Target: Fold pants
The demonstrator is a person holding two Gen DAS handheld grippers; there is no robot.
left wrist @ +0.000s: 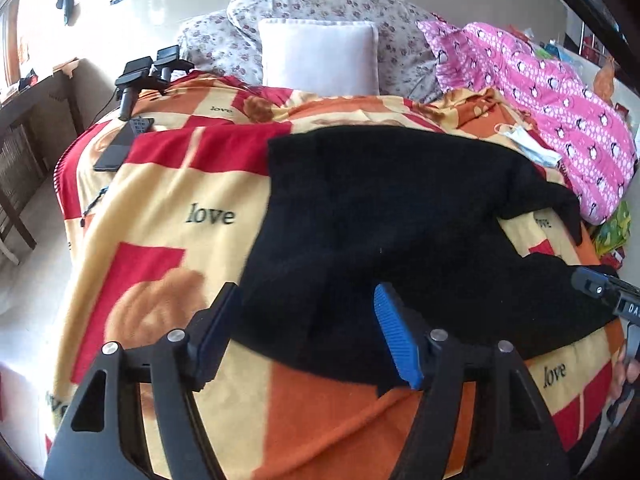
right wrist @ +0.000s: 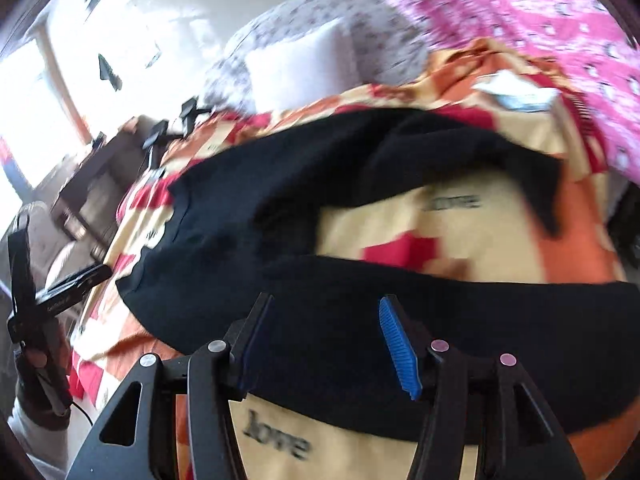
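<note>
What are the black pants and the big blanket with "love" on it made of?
The black pants look like soft, matte knit or fleece: no shine, and they slump in loose folds. The blanket looks like fuzzy printed fleece or plush, with a slightly soft, napped surface; I can't be sure. The gripper pads look like blue ribbed rubber or plastic.

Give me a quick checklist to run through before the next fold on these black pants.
1. Left gripper open, nothing clamped: ok.
2. Right gripper open over the fabric: ok.
3. Black pants lying flat: not ok, the legs are spread apart and one far corner is flopped over.
4. Face mask clear of the pants: ok, it lies just beyond them.
5. Phone and clamp stand clear of the fold: ok.
6. Right-wrist view sharp enough to aim: not ok, blurred.
</note>
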